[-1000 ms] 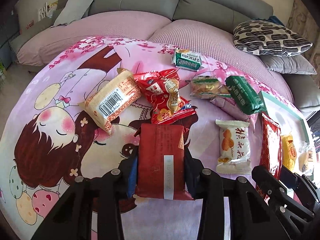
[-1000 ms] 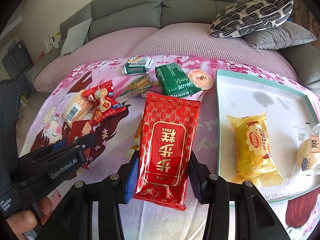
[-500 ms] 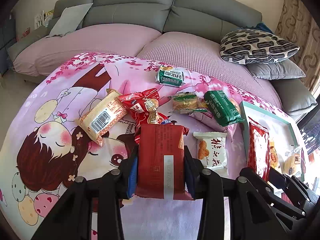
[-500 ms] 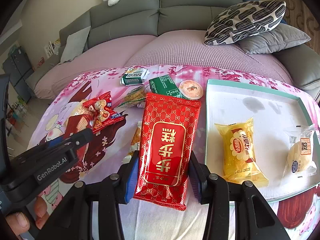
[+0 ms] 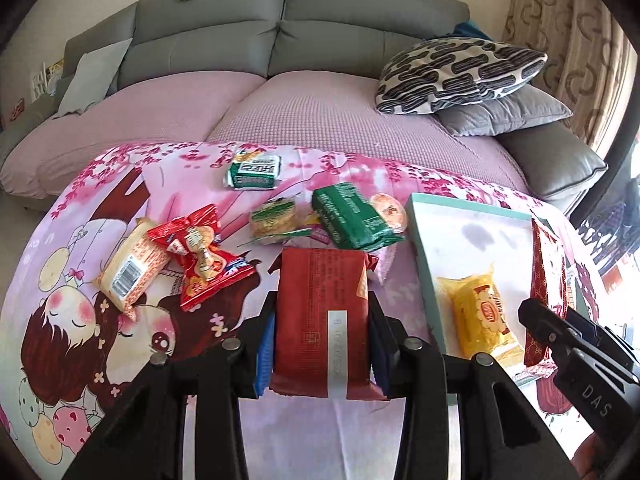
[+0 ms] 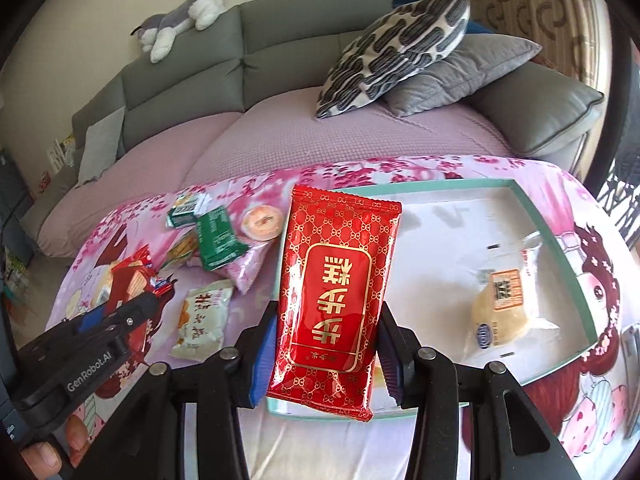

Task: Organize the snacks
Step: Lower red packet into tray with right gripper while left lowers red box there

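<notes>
Two grippers each pinch a snack packet between blue-padded jaws. The left gripper point(image 5: 322, 344) clamps a dark red foil packet with a silver seam strip point(image 5: 320, 320) by its long edges, held above a pink cartoon-print cloth point(image 5: 60, 320). The right gripper point(image 6: 326, 350) clamps a glossy red packet with gold lattice print and gold characters point(image 6: 336, 292), upright over the near edge of a white tray with a mint-green rim point(image 6: 572, 268).

Inside the tray lie a yellow wrapped cake point(image 5: 480, 316) and a pale bun in clear wrap point(image 6: 500, 308).

On the cloth, left of the tray, are a dark green packet point(image 5: 348, 216), a round orange-lidded cup point(image 6: 262, 222), a green-and-white packet point(image 5: 254, 170), a crumpled red wrapper point(image 5: 200, 256), a tan barcode packet point(image 5: 130, 268) and a white packet with orange print point(image 6: 202, 316).

Beyond stands a grey sofa point(image 5: 320, 20) with a black-and-white patterned cushion point(image 5: 456, 72).
</notes>
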{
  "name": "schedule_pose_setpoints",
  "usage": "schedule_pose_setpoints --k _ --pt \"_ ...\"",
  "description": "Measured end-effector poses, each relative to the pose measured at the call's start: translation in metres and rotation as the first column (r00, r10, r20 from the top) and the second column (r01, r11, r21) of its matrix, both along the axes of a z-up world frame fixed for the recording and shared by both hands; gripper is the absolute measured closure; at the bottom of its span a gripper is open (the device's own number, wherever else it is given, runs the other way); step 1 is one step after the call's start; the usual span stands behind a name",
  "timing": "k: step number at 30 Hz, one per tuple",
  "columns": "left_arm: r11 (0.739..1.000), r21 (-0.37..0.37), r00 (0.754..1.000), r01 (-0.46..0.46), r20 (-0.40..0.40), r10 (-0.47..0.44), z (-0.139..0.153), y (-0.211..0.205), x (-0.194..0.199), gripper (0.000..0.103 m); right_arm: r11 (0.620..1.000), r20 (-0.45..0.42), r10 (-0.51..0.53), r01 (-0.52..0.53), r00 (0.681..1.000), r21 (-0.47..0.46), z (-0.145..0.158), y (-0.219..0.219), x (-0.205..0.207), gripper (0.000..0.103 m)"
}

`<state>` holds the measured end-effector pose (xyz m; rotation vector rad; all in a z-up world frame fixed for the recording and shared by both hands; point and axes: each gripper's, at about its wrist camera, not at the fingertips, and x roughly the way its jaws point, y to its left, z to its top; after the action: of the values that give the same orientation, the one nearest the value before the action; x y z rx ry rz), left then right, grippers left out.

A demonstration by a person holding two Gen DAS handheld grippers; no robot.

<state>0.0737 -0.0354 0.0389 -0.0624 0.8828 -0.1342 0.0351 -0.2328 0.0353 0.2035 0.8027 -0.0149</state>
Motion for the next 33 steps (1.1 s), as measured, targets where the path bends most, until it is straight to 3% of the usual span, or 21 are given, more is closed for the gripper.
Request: schedule_pose_setpoints --k 9,21,33 --pt "0.992 0.029 0.993 0.122 -0.001 -0.122 0.005 -0.051 0.019 0.062 0.992 0.006 -0.125 0.125 0.992 0.014 -0.004 -0.053 0.003 0.055" --pt "0.978 0.032 0.978 0.207 -0.039 -0.205 -0.002 -0.102 0.083 0.062 0.989 -0.013 -0.150 0.151 0.989 0.013 -0.027 -0.065 0.026 0.055" --pt "0.964 0.039 0.961 0.264 -0.100 -0.259 -0.023 -0.139 0.117 0.062 0.985 -0.034 -0.171 0.171 0.985 0.010 -0.034 -0.077 0.045 0.055"
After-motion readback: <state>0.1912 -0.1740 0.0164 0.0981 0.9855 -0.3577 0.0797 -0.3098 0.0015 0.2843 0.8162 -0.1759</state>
